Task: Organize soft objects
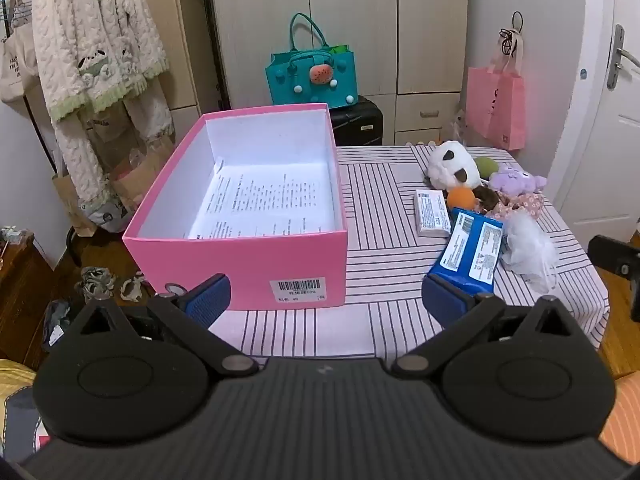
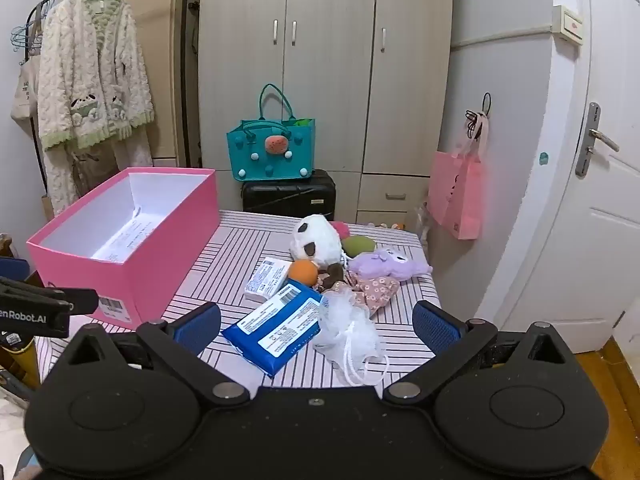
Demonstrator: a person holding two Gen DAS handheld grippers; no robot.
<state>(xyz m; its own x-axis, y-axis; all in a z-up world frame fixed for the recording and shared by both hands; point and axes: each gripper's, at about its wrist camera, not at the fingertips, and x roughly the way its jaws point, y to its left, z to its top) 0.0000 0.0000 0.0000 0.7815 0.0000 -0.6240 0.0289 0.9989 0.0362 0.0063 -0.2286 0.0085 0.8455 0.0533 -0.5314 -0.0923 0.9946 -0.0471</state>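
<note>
The soft things lie in a heap on the right part of the striped table (image 2: 248,240), well apart from the pink box (image 2: 132,256). The right gripper (image 2: 316,328), spread wide and holding nothing, faces the blue pack (image 2: 280,328) directly; its long axis runs diagonally. The left gripper (image 1: 326,300), also wide and bare, faces the box, so the right one is nearer.

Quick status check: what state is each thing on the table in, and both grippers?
pink box: lid off, only printed paper inside
blue wipes pack: lying flat, outside the box
white mesh pouf: loose on the cloth
panda plush: in the pile, outside the box
left gripper: open, holding nothing
right gripper: open, holding nothing
</note>
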